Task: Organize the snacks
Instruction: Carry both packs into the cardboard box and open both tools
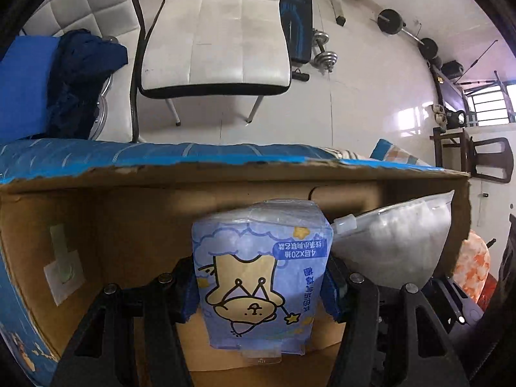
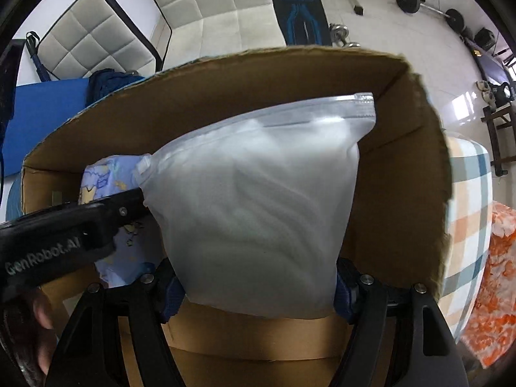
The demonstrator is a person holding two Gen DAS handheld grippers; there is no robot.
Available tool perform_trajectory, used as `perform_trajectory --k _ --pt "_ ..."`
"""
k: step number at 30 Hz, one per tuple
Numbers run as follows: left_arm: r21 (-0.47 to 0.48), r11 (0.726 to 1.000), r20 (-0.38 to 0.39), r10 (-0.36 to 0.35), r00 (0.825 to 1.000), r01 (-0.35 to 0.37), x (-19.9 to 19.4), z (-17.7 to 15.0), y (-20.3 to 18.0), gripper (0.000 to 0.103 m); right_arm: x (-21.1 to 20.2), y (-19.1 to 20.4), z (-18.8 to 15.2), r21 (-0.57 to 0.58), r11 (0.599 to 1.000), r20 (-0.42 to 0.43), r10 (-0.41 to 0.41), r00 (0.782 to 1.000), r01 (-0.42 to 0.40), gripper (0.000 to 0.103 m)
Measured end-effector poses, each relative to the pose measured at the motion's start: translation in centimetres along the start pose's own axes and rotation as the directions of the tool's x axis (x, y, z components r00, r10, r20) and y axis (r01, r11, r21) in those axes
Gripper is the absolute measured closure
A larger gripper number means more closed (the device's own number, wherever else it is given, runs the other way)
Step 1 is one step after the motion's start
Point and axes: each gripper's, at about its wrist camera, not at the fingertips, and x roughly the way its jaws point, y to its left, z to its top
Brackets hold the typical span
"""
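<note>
An open cardboard box (image 1: 129, 219) fills the lower half of both views. My left gripper (image 1: 261, 287) points down into it, shut on a light-blue pack (image 1: 258, 258) printed with a cartoon dog; its blue pads press on both sides of the pack. Just to the right sits a frosted white zip bag (image 1: 393, 245). In the right wrist view my right gripper (image 2: 258, 293) is shut on that white bag (image 2: 258, 193), which stands upright inside the box (image 2: 225, 90) near its right wall. The blue pack (image 2: 103, 174) shows at the bag's left, behind the left gripper's black housing (image 2: 64, 232).
The box rests on a checked cloth (image 2: 467, 209), with an orange patterned fabric (image 2: 496, 290) to the right. Behind stand a white quilted chair (image 1: 219, 42), a dark blue garment (image 1: 84, 77) and dumbbells (image 1: 322, 54) on the tiled floor. A hand (image 2: 42, 316) grips the left tool.
</note>
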Motion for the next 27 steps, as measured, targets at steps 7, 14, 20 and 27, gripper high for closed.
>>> perform_trajectory --k 7,14,20,27 --pt "-0.002 1.000 -0.038 0.024 0.999 -0.024 0.6 0.1 0.1 0.044 2.0 0.0 1.4 -0.025 1.000 -0.056 0.015 0.998 -0.017 0.022" --pt "0.014 0.999 -0.018 0.038 0.999 -0.037 0.1 -0.6 0.3 0.020 2.0 0.5 2.4 -0.063 0.997 -0.072 0.033 0.997 -0.038 0.010" --pt "0.047 0.989 0.088 0.136 0.987 -0.140 -2.7 -1.8 0.1 0.003 -0.2 1.9 1.8 -0.077 0.996 -0.018 -0.056 0.998 0.054 0.000" --pt "0.068 0.978 0.213 0.181 0.960 -0.199 -5.8 -5.6 0.3 0.000 -2.4 3.1 -1.9 -0.020 0.998 0.021 -0.065 0.998 0.066 0.000"
